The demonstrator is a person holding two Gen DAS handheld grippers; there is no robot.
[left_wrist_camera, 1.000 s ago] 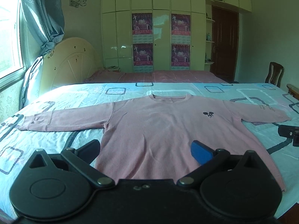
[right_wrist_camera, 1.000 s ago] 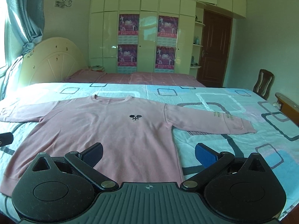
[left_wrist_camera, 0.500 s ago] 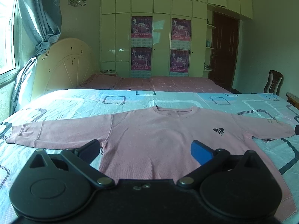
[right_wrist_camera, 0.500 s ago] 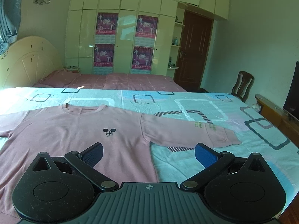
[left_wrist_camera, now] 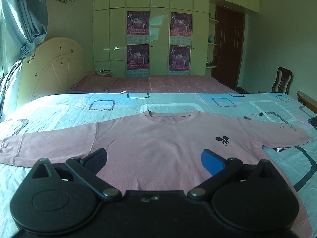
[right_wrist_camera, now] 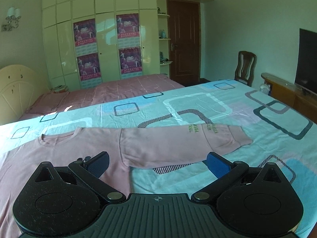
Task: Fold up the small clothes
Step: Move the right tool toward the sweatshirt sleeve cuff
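Wardrobe [left_wrist_camera: 158, 31], chair [right_wrist_camera: 244, 67], television [right_wrist_camera: 308, 61]

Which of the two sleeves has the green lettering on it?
The sleeve lying ahead of the right claw, spread toward the chair side. The lettering sits near its cuff; the other sleeve, toward the window, is plain pink.

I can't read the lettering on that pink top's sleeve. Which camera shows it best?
The right wrist view: the sleeve lettering lies close and central there, though upside down. The left wrist view shows it small near the right edge.
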